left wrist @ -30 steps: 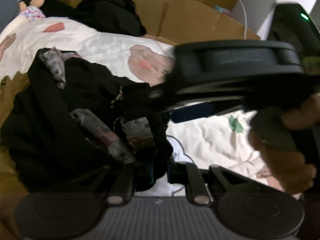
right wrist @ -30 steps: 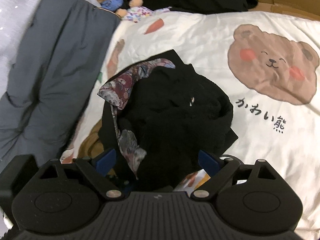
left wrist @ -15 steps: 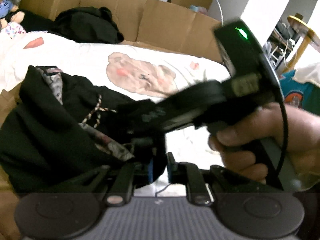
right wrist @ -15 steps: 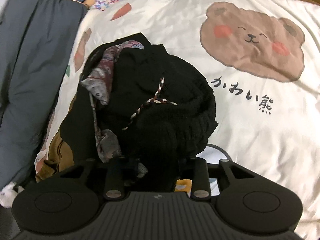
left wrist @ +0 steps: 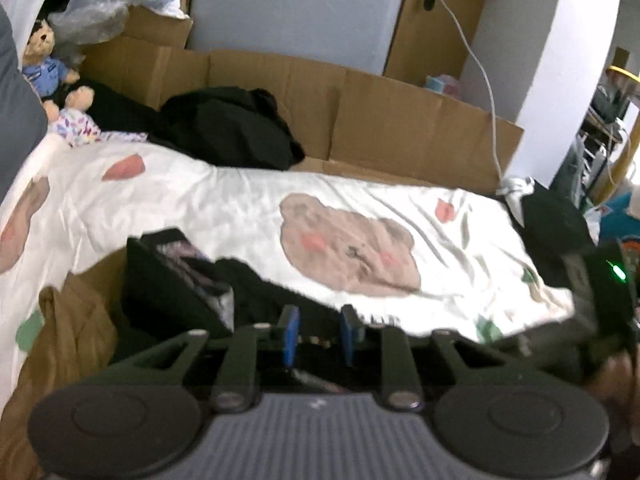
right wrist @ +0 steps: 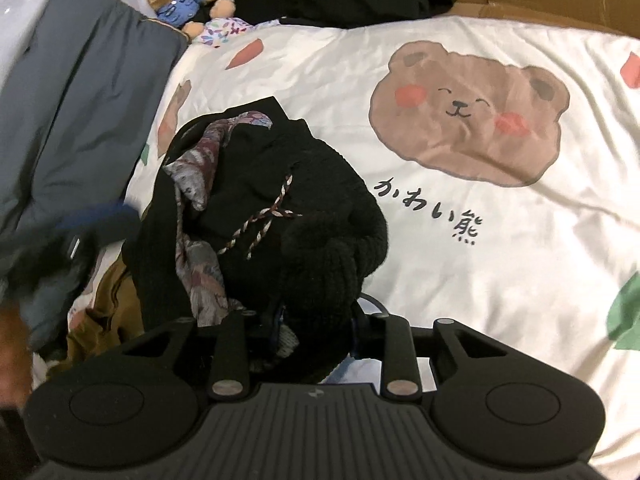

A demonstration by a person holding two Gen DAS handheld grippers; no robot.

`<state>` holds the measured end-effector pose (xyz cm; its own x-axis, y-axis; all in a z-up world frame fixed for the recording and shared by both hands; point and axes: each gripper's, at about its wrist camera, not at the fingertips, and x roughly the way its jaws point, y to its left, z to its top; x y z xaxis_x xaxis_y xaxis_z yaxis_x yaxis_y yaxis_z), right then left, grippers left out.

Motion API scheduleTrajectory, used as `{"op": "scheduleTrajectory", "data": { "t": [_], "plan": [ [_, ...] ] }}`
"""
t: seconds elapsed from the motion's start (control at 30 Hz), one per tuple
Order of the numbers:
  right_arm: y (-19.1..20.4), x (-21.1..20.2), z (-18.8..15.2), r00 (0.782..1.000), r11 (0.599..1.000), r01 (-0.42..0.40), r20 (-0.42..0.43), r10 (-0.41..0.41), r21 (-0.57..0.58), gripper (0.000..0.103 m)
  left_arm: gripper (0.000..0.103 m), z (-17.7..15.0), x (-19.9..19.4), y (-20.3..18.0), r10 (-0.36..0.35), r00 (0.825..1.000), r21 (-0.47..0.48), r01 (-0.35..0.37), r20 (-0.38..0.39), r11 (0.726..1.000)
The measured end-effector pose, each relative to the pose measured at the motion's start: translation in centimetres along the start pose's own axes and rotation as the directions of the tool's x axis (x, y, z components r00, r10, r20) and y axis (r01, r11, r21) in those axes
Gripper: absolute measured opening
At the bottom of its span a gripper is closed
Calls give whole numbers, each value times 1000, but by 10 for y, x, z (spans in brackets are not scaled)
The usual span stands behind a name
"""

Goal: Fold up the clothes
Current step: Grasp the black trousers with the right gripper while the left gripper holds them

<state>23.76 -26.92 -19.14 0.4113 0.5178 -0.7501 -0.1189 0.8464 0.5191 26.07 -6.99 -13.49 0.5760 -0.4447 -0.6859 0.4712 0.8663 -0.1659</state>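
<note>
- A black knitted garment (right wrist: 280, 216) with a patterned lining and a twisted cord is seen bunched in a heap on a bed covered by a white bear-print sheet (right wrist: 480, 208), near the sheet's left edge.
- A brown garment (right wrist: 108, 304) is partly trapped under the heap at that same edge, and a grey quilt (right wrist: 72, 120) lies just beyond it.
- The right gripper (right wrist: 316, 328) is shown clamped on the near end of the black garment; knitted cloth fills the space between its fingers and hides the pads.
- From the right gripper, the heap runs away and slightly leftward, so its long axis points toward the far left corner of the bed.
- The left gripper (left wrist: 318, 334) is seen with its blue pads (left wrist: 289, 334) parted by a narrow gap; black cloth lies under and just ahead of them, but whether any is pinched cannot be told.
- In the left wrist view, the visible garment lies ahead and to the left of that gripper.
- The right gripper is judged the one in contact, at the heap's near end.
- A second dark pile (left wrist: 232, 128) rests at the far edge against cardboard (left wrist: 400, 120).
</note>
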Motion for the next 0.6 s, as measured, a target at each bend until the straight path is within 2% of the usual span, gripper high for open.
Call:
{"op": "scheduleTrajectory", "data": {
  "t": [0.1,0.13,0.2,0.33,0.43,0.5,0.6],
  "plan": [
    [-4,-12,-2,1000,1000,2,5,-2,-16,31,35,12,17,-2,1,1000,-2,-1,4,1000],
    [-6,-17,-3,1000,1000,4,7,-4,-21,31,40,14,22,-2,1,1000,0,-1,3,1000],
    [-9,-26,-4,1000,999,9,14,-8,-33,30,42,17,36,0,14,1000,-4,-15,-11,1000],
    [-16,-38,-9,1000,999,15,19,-14,-37,30,41,19,65,6,75,993,-4,-75,-87,997],
    [-19,-45,-13,1000,999,20,20,-19,-39,30,37,15,79,12,154,977,25,-152,-146,988],
    [-24,-52,-17,999,999,30,23,-29,-43,30,36,8,83,19,206,960,37,-203,-189,979],
    [-32,-59,-16,998,998,51,34,-49,-43,29,31,-1,83,26,231,944,39,-229,-234,973]
  ]
}}
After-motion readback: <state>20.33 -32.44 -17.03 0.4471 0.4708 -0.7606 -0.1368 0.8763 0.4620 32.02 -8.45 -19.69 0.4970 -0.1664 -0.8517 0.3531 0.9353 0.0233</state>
